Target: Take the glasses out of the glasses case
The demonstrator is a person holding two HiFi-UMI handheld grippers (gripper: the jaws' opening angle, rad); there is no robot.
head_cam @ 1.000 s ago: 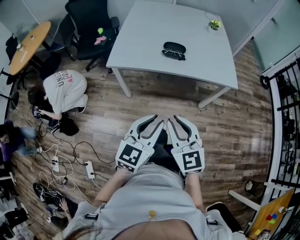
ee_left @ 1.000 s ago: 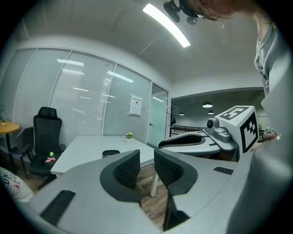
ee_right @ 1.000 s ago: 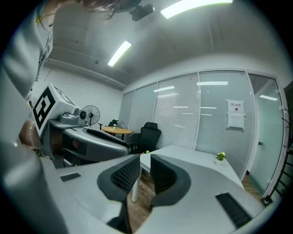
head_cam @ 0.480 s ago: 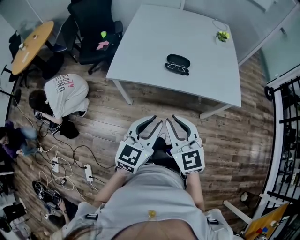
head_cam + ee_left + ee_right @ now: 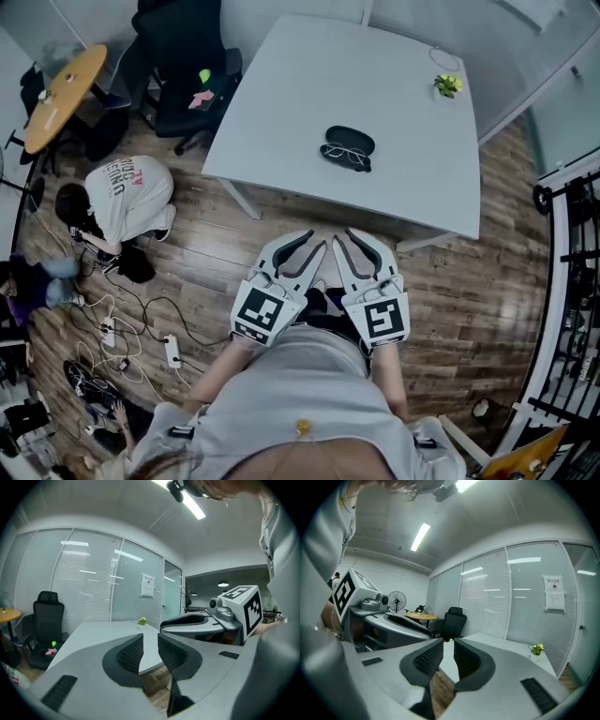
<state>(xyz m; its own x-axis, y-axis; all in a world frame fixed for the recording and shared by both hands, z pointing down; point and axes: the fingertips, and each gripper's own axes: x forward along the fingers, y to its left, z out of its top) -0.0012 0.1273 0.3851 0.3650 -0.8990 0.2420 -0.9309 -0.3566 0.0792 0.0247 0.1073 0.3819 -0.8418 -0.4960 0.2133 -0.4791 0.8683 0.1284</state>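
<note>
A black glasses case [image 5: 351, 140] lies near the middle of the white table [image 5: 300, 84], and a pair of glasses [image 5: 344, 157] rests against its near side. Both grippers are held close to the person's body above the wooden floor, well short of the table. My left gripper [image 5: 317, 247] and my right gripper [image 5: 348, 241] sit side by side. The left gripper view shows my left gripper [image 5: 150, 651] with only a thin slit between its pads and nothing in it. My right gripper [image 5: 448, 656] looks the same in its own view.
A small potted plant [image 5: 448, 85] stands at the table's far right corner. A black office chair [image 5: 183, 66] and a round wooden table [image 5: 61, 94] are at the left. A person [image 5: 127, 192] crouches on the floor beside cables [image 5: 141, 323]. A black railing [image 5: 572, 272] runs along the right.
The head view has shifted, so the table, case and glasses sit slightly lower and nearer in the picture. The grippers have kept their place and jaw gap.
</note>
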